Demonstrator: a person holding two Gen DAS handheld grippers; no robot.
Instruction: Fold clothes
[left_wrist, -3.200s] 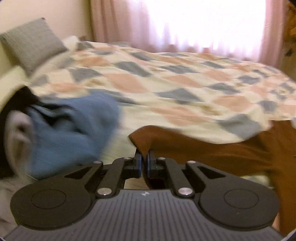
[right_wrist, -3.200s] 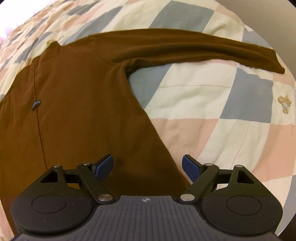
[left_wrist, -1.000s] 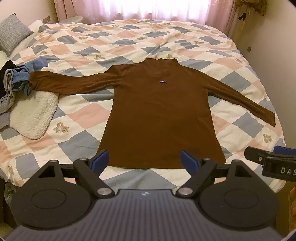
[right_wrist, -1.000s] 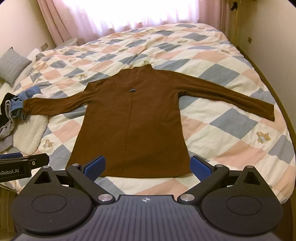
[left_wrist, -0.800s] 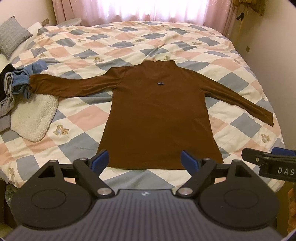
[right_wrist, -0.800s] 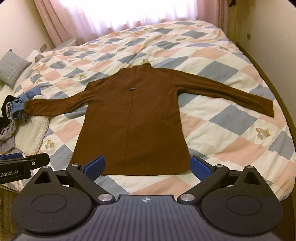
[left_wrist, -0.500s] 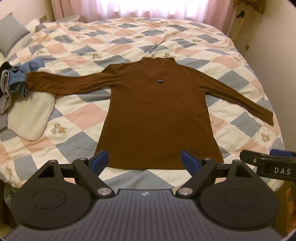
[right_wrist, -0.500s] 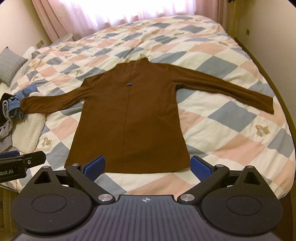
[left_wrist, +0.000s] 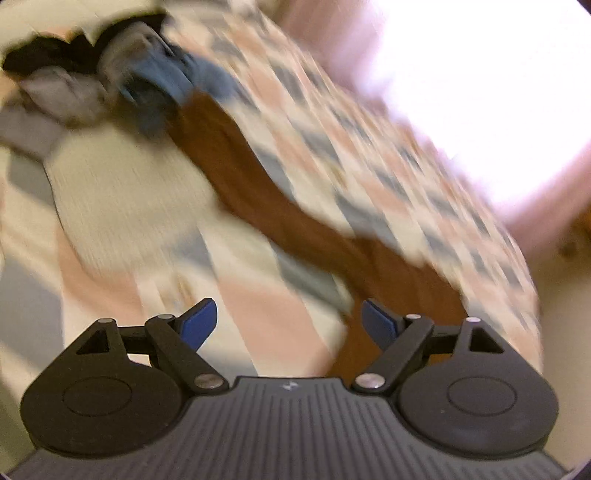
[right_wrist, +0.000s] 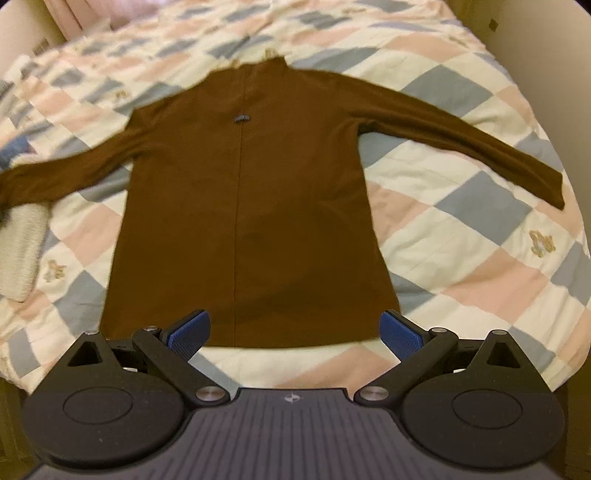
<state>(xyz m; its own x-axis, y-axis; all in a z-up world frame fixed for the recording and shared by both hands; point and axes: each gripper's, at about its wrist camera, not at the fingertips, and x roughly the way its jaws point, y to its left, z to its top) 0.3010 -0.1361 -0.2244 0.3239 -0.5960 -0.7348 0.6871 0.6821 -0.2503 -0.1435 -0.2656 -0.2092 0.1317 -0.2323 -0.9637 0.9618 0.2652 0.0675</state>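
Brown top flat on bed; my left hand-held gripper and right hand-held gripper both spread, empty.

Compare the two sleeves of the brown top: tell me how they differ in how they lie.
In the right wrist view, the left sleeve reaches toward the cream fleece item and its cuff runs out of frame; the right sleeve lies alone on the checked quilt, cuff fully visible. The left sleeve runs nearly level outward; the right sleeve angles down toward the near bed edge. Both lie flat, extended and unfolded on the brown top.
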